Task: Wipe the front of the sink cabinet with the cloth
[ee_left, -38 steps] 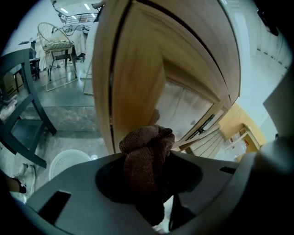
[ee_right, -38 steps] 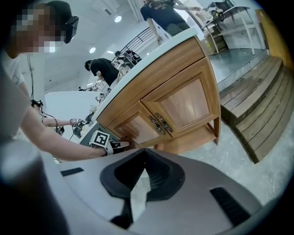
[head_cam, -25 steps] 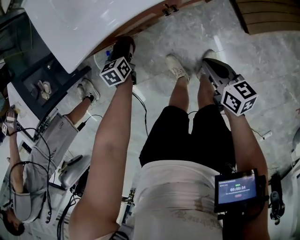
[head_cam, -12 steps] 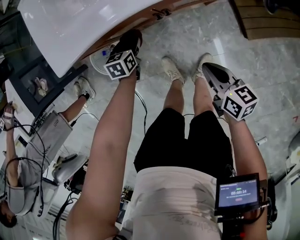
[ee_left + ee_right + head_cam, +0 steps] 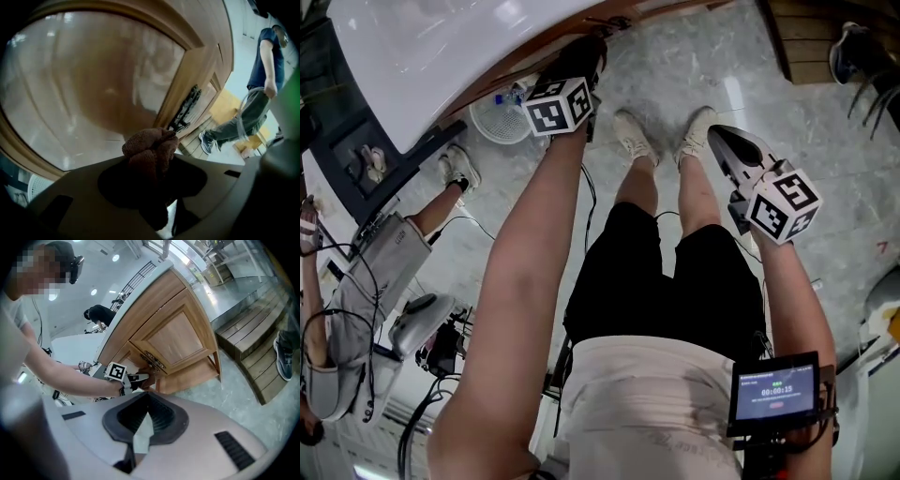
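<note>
A brown cloth (image 5: 149, 149) is bunched between the jaws of my left gripper (image 5: 152, 157), which is shut on it. The cloth sits right up against the wooden door panel (image 5: 93, 84) of the sink cabinet, just left of the dark metal handle (image 5: 186, 108). From the head view, the left gripper (image 5: 584, 56) reaches under the white countertop (image 5: 441, 47) to the cabinet front. The right gripper view shows the cabinet (image 5: 173, 338) with the left gripper (image 5: 133, 378) at its door. My right gripper (image 5: 719, 138) hangs over the floor, shut and empty (image 5: 145, 416).
A white basket (image 5: 500, 120) stands on the marble floor by the cabinet foot. Wooden steps (image 5: 248, 338) rise to the right of the cabinet. One person sits at the left (image 5: 356, 281) among cables, another stands beyond the cabinet (image 5: 262, 89).
My left gripper with the cloth has moved forward and to the right along the cabinet front, closer to the handle. The right gripper has stayed about where it was.
</note>
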`<action>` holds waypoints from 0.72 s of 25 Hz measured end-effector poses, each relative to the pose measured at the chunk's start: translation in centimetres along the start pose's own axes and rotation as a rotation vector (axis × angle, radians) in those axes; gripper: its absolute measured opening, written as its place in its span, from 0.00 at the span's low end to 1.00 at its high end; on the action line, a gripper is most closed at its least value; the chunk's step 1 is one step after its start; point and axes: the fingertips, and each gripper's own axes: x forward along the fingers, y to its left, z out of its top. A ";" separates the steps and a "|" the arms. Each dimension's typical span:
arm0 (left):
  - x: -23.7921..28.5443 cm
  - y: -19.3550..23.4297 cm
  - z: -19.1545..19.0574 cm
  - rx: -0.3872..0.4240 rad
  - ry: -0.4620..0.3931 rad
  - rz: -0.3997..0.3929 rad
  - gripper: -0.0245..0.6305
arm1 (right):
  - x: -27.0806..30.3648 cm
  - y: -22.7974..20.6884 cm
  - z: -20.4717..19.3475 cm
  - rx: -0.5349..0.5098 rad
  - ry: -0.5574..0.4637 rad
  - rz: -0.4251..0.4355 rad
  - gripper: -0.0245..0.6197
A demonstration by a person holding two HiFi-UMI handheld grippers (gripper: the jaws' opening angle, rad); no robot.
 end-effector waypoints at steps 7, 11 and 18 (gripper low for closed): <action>3.6 -2.4 -1.0 -0.001 0.044 -0.021 0.30 | 0.3 -1.8 -0.4 -0.014 0.033 0.010 0.06; 5.2 -3.8 -0.5 -0.007 0.022 -0.017 0.30 | 0.3 -3.0 -0.7 -0.025 0.048 0.014 0.06; 4.6 -2.0 -0.8 -0.002 0.019 0.043 0.30 | 0.4 -2.8 -1.2 -0.031 0.079 0.014 0.06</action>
